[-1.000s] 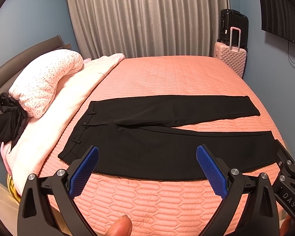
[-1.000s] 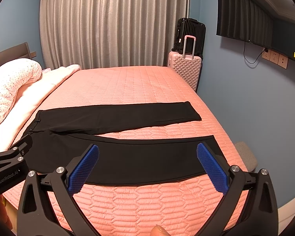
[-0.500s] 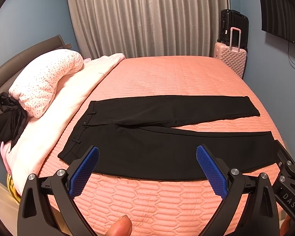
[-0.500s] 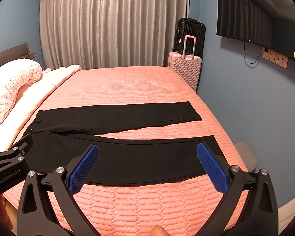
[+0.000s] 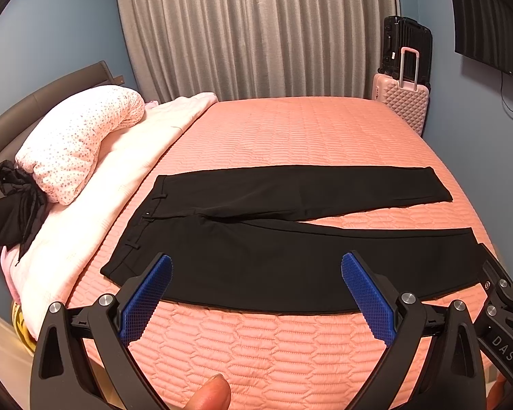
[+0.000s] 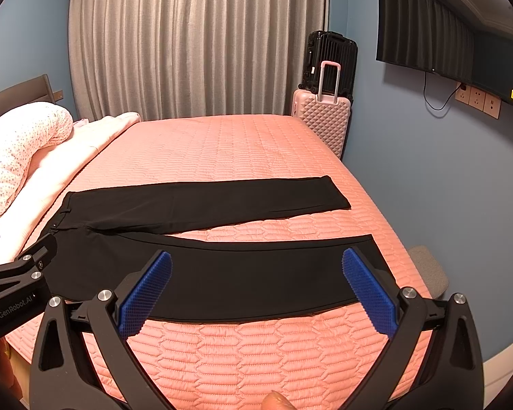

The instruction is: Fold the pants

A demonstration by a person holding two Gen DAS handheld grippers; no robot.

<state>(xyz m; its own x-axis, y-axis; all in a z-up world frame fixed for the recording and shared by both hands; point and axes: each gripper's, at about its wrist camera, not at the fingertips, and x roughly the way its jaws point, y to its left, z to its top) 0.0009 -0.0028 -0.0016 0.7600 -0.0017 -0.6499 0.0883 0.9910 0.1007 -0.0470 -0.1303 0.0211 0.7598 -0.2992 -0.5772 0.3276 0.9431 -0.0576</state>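
Black trousers spread flat on a pink quilted bed, both grippers wide apart above the near edge.

The black fabric pants (image 5: 284,239) lie unfolded across the salmon-pink quilted bedspread (image 5: 290,130), waistband toward the pillows on the left, the two legs running rightward with a narrow wedge of quilt showing between them. The left gripper (image 5: 256,294) hangs over the near leg close to the waist, its blue ribbed pads (image 5: 147,297) spread and holding nothing. The right gripper (image 6: 256,294) hangs over the same leg nearer the hem, likewise spread and empty. A white dotted pillow (image 5: 78,140) lies at the bed's head; a pale pink hard-shell suitcase (image 6: 321,119) stands by the grey curtain (image 6: 195,41).
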